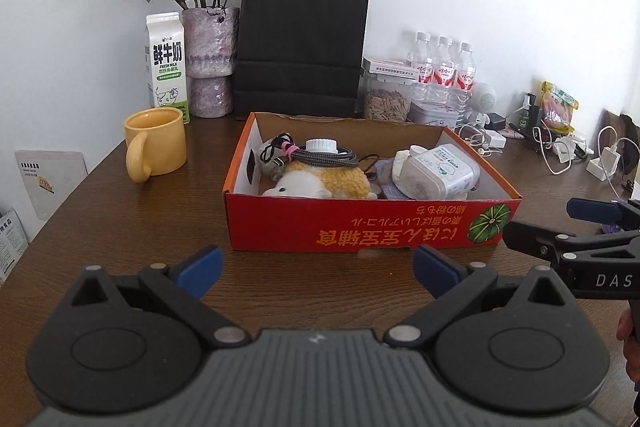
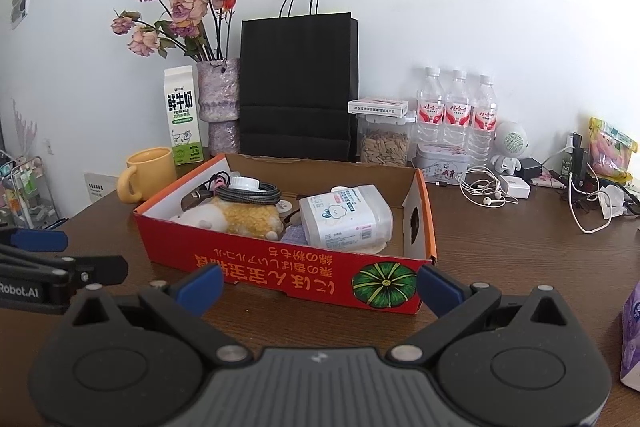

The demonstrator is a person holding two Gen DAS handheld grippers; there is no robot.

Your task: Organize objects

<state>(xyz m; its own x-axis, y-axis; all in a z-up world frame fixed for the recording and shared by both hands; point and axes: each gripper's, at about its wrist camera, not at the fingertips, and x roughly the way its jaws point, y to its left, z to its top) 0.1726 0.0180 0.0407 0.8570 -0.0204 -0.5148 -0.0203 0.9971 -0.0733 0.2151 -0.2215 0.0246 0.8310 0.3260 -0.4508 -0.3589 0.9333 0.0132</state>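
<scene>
Two grippers I held spread wide and empty: left gripper (image 1: 318,269), right gripper (image 2: 320,285). The red box (image 1: 360,223) sat on the table (image 1: 120,219) just ahead of both, holding a plush toy (image 1: 320,183) and wipes pack (image 1: 436,171).

Left gripper (image 1: 316,265) and right gripper (image 2: 320,285) side by side, jaws wide apart, both empty.

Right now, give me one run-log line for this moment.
left gripper: open, empty | right gripper: open, empty | red box: on table, holds plush toy, white container
</scene>
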